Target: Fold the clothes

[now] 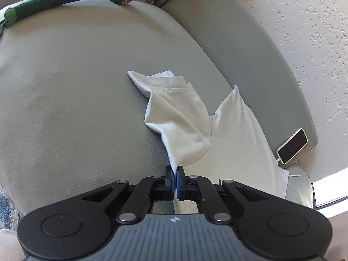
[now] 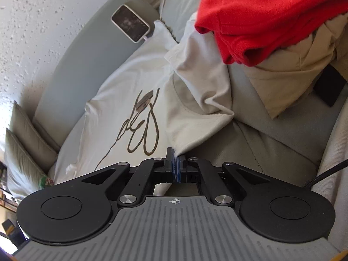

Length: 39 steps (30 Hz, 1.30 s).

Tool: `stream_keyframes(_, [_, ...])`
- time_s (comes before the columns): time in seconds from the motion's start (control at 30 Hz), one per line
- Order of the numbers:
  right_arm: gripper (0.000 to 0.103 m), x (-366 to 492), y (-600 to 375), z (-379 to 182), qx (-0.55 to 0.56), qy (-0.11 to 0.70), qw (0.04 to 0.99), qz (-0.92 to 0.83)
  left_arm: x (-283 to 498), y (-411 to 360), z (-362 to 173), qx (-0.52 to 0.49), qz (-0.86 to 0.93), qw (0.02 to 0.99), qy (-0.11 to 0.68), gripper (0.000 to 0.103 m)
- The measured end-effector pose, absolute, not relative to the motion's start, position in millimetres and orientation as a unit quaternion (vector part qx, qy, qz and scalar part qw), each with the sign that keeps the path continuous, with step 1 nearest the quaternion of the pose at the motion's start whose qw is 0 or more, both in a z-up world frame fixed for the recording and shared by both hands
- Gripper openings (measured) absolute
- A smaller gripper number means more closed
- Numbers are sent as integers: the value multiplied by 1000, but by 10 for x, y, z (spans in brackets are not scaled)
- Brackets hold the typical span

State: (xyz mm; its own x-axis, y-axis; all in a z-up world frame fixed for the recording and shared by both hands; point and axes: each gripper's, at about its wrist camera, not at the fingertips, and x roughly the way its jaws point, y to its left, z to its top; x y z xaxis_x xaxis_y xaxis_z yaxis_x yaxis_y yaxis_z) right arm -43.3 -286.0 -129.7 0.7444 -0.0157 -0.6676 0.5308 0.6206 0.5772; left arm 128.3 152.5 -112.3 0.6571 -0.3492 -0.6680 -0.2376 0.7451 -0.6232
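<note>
A white T-shirt [image 1: 180, 119] lies on the grey sofa seat [image 1: 76, 87], one sleeve folded over toward the left. My left gripper [image 1: 175, 171] is shut on its near edge. In the right wrist view the same shirt [image 2: 121, 82] shows a dark scribble print [image 2: 141, 126], with a sleeve [image 2: 195, 91] folded across it. My right gripper [image 2: 175, 155] is shut on the shirt's near edge beside the print.
A phone [image 1: 292, 145] on a white cable lies on the sofa's flat arm [image 1: 250, 65]; it also shows in the right wrist view [image 2: 130, 22]. A green cloth-wrapped stick [image 1: 71, 0] rests at the seat's far end. A red garment [image 2: 261, 17] tops beige clothes [image 2: 282, 76] at right.
</note>
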Motion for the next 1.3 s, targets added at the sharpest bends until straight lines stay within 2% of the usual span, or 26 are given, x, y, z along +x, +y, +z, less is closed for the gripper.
stream_keyframes(0.3, [1, -567, -2880, -1087, 413, 330, 834, -154, 1123, 1618, -806, -338, -51, 847, 406, 2])
stream_keyframes(0.63, [1, -663, -2891, -1155, 410, 366, 820, -162, 1031, 1546, -926, -279, -30, 848, 449, 3])
stream_keyframes(0.73, [6, -653, -2882, -1202, 393, 393, 818, -149, 1013, 1436, -879, -226, -32, 864, 448, 14])
stream_keyframes(0.77, [6, -678, -2863, -1189, 384, 403, 818, -142, 983, 1412, -841, -213, -28, 868, 448, 24])
stream_keyframes(0.83, [13, -762, -2822, -1130, 364, 418, 822, -133, 907, 1370, -762, -184, -7, 876, 446, 50])
stream_keyframes(0.9, [35, -869, -2802, -1027, 348, 417, 830, -129, 810, 1306, -686, -153, 15, 886, 438, 49])
stream_keyframes(0.93, [37, -916, -2797, -965, 342, 410, 836, -127, 752, 1260, -644, -138, 21, 892, 430, 46])
stream_keyframes(1.13, [37, -641, -2518, -699, 242, 374, 893, -63, 608, 728, -533, -83, -85, 914, 388, 39])
stream_keyframes(1.17, [37, -529, -2431, -704, 220, 377, 899, -46, 659, 577, -556, -69, -109, 913, 388, 33])
stream_keyframes(1.3, [33, -155, -2152, -858, 150, 396, 906, -26, 789, 37, -787, 14, -159, 907, 390, 33])
